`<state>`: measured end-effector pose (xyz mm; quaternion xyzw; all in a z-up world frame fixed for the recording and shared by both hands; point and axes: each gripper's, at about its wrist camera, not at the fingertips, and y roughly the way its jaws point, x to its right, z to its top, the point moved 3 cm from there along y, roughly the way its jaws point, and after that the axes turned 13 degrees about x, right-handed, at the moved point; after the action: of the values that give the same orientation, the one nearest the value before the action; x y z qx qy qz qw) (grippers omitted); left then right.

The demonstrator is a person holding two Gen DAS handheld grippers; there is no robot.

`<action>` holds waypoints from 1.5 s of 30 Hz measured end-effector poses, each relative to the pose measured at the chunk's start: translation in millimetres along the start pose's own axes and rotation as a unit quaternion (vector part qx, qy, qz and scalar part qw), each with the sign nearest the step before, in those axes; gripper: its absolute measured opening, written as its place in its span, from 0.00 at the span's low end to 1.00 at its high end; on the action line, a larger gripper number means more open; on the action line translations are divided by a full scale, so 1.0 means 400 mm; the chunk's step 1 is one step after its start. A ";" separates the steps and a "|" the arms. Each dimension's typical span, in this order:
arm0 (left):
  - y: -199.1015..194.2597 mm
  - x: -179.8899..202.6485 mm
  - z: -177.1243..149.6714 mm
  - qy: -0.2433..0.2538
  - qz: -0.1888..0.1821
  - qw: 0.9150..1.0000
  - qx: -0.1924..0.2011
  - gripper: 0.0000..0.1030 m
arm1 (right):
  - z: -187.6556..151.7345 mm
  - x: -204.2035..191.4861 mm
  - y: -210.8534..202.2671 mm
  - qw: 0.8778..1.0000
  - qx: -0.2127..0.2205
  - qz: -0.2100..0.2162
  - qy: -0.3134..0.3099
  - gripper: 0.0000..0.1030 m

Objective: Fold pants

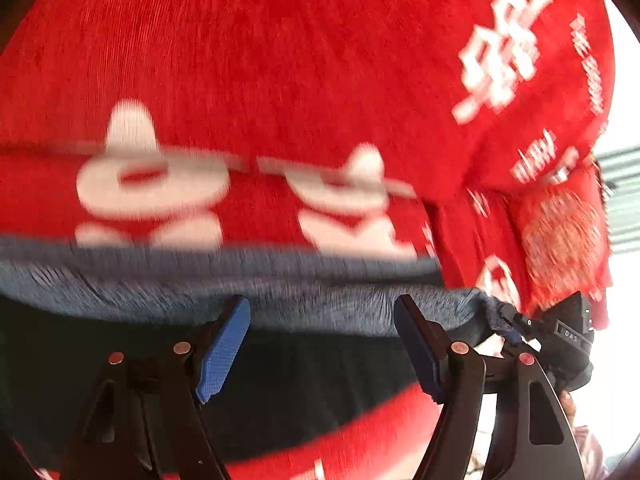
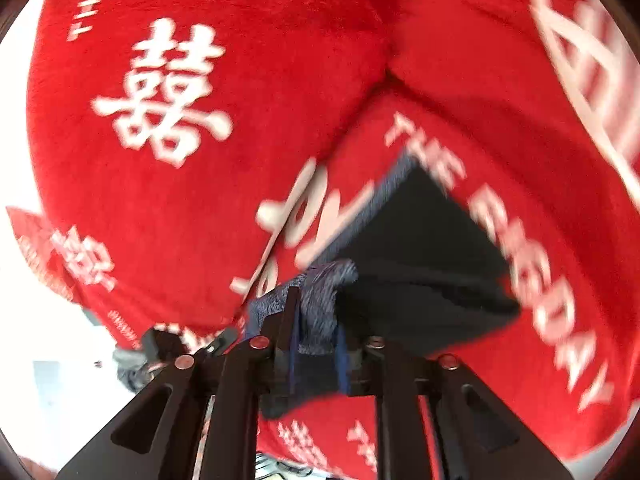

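Note:
The pants point(image 1: 300, 60) are red fleece with white printed characters and a grey-blue ribbed waistband point(image 1: 200, 280). They fill both views point(image 2: 260, 80) and hang close in front of the cameras. My left gripper point(image 1: 324, 332) is open, its blue-padded fingers apart just below the waistband, with dark inner fabric between them. My right gripper point(image 2: 316, 344) is shut on a bunched corner of the waistband point(image 2: 320, 292). The right gripper also shows at the waistband's right end in the left wrist view point(image 1: 560, 336).
Bright white background shows at the right edge of the left wrist view point(image 1: 624, 320) and the left edge of the right wrist view point(image 2: 24, 340). The dark inside of the pants point(image 2: 420, 260) opens ahead of the right gripper.

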<state>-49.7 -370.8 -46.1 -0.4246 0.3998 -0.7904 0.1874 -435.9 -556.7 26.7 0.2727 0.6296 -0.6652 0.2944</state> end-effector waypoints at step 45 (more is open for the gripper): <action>0.085 -0.157 -0.001 0.064 0.262 0.963 0.014 0.72 | 0.078 -0.034 0.267 0.961 -0.010 -0.184 -0.207 0.22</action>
<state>-15.8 -351.3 -105.9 -0.2504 0.4976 -0.7446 0.3677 -347.9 -590.8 -33.7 0.0056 0.6006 -0.7436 0.2938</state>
